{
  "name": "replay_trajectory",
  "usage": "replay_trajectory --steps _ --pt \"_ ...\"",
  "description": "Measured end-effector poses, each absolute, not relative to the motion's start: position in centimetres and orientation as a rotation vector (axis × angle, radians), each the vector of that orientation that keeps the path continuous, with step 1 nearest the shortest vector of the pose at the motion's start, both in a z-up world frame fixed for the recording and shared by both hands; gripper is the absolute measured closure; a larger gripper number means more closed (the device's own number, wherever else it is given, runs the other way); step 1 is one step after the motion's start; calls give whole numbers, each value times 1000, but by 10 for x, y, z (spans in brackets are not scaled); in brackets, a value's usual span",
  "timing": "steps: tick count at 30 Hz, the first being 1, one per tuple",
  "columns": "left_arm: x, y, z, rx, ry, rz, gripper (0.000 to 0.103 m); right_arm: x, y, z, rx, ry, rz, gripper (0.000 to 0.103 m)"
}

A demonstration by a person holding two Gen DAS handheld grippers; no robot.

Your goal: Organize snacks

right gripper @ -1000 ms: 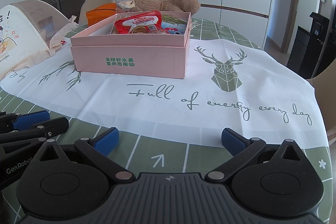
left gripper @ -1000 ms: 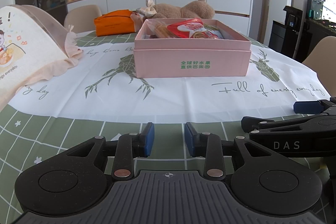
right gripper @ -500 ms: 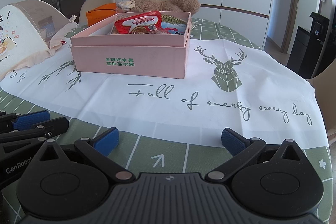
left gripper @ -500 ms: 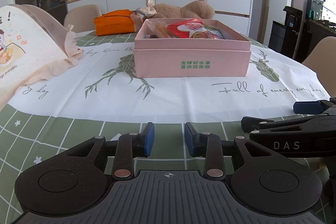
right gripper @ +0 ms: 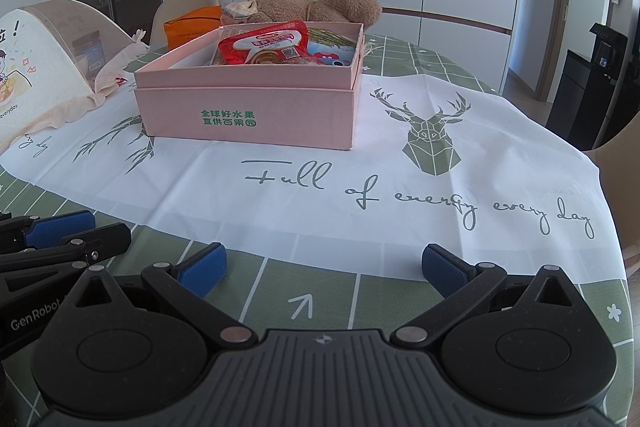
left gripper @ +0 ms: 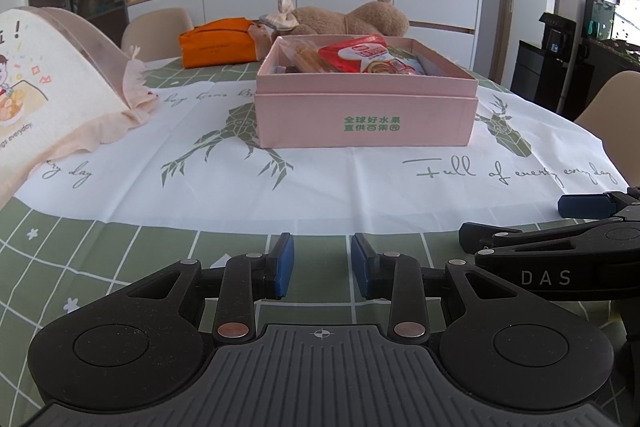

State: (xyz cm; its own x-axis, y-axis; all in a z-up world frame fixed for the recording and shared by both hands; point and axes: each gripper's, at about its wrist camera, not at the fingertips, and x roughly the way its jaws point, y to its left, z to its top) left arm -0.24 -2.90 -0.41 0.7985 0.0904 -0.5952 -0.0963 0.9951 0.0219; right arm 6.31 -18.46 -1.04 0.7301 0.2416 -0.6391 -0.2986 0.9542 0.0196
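While both grippers sit low at the near table edge, the pink box (right gripper: 248, 107) with snacks (right gripper: 264, 45) lies far ahead, long axis left-right; right gripper (right gripper: 322, 265) wide, empty, box ahead-left; left gripper (left gripper: 322, 265) narrow, empty, box straight ahead, similarly far

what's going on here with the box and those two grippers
A person holds two grippers low over the near edge of the table, and neither holds anything. The left gripper has its fingers a narrow gap apart; the right gripper is wide open. Ahead sits an open pink box with snack packets inside, a red packet on top. Nothing is being touched yet.
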Motion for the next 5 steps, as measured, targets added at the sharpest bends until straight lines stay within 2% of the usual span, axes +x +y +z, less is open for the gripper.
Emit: replay_trajectory --steps 5 --pt "-2 -28 -4 -16 638 95 68 63 -185 -10 -86 691 298 0"
